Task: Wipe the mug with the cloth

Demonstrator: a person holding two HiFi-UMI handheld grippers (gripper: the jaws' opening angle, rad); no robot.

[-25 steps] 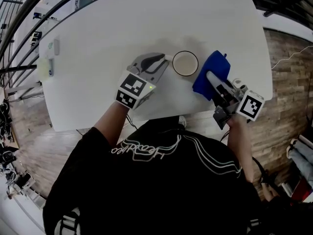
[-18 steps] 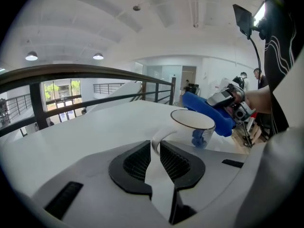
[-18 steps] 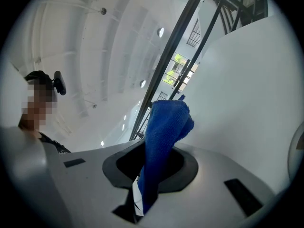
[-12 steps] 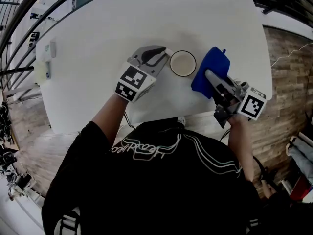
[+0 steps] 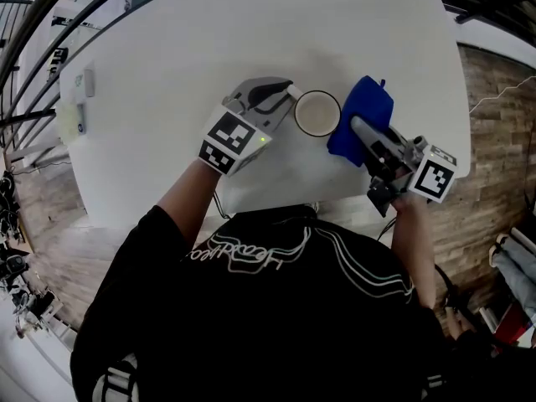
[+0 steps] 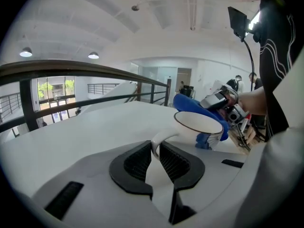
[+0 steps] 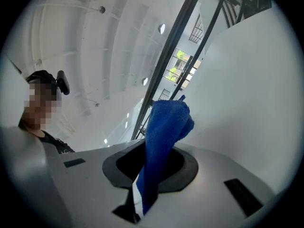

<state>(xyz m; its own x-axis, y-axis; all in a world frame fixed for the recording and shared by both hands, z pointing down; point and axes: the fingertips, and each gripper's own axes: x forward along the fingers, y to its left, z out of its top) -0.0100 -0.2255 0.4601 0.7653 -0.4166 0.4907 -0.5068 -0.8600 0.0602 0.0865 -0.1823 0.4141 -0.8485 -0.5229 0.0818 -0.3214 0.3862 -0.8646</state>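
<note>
A white mug (image 5: 318,113) with a dark rim stands upright on the white table (image 5: 209,40). My left gripper (image 5: 285,97) lies to its left. In the left gripper view the mug's handle (image 6: 159,140) sits between the ribbed pads of my left gripper (image 6: 153,152). The jaws are closing, and the pads stand right beside the handle without visibly squeezing it. My right gripper (image 5: 358,131) is just right of the mug and shut on a blue cloth (image 5: 366,111). The cloth (image 7: 164,127) sticks up from the right gripper (image 7: 147,172) and hangs against the mug's far side (image 6: 202,127).
Two small pale items (image 5: 84,82) (image 5: 77,120) lie near the table's left edge. A dark railing (image 5: 50,48) runs past the far left. The table's near edge (image 5: 276,201) is close behind both grippers, with wooden floor (image 5: 494,166) to the right.
My left gripper has shifted slightly right toward the mug, bringing its jaws around the handle. The right gripper and cloth have barely moved.
</note>
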